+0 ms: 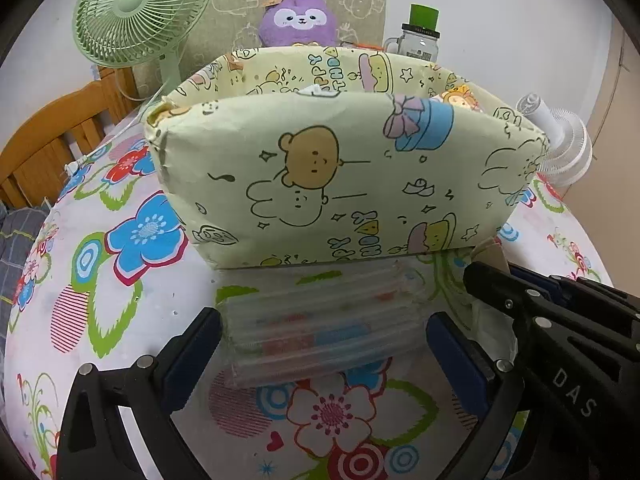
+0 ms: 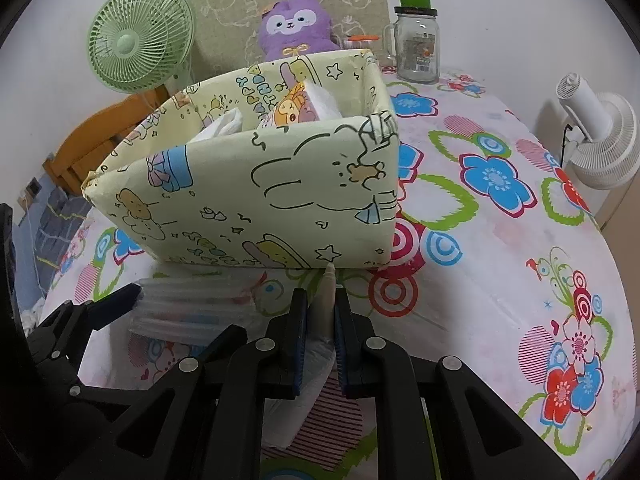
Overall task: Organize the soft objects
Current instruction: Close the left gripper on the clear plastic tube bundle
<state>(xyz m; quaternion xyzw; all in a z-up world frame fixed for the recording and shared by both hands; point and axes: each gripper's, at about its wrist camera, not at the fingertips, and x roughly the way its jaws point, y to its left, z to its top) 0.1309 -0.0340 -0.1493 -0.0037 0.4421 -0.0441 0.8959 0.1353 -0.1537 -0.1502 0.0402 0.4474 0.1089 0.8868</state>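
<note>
Bench (image 2: 500,280): covered with a flower-print cloth.

Storage box (image 1: 344,176): pale green, cartoon bear and rabbit print, open-topped, standing mid-bench. Contents, seen from the right wrist view: a printed soft pack (image 2: 292,110) and white folded material (image 2: 224,122), both poking above the rim.

Air-cushion wrap (image 1: 320,328): clear, ribbed with inflated tubes, lying flat on the bench just in front of the box. Left gripper (image 1: 322,344): jaws spread wide, one on each side of the wrap; whether the pads touch it cannot be told.

White plastic packet (image 2: 326,312): thin, standing on edge, near the box's front wall. Right gripper (image 2: 322,336): clenched on this packet, pads pressed to both faces, just beside the left gripper.

Background, behind the box: green desk fan (image 1: 140,4), purple plush toy (image 2: 294,24), glass jar mug with green lid (image 2: 416,40). White fan (image 2: 596,136) at the bench's right edge. Wooden chair back (image 1: 52,144) at left.
</note>
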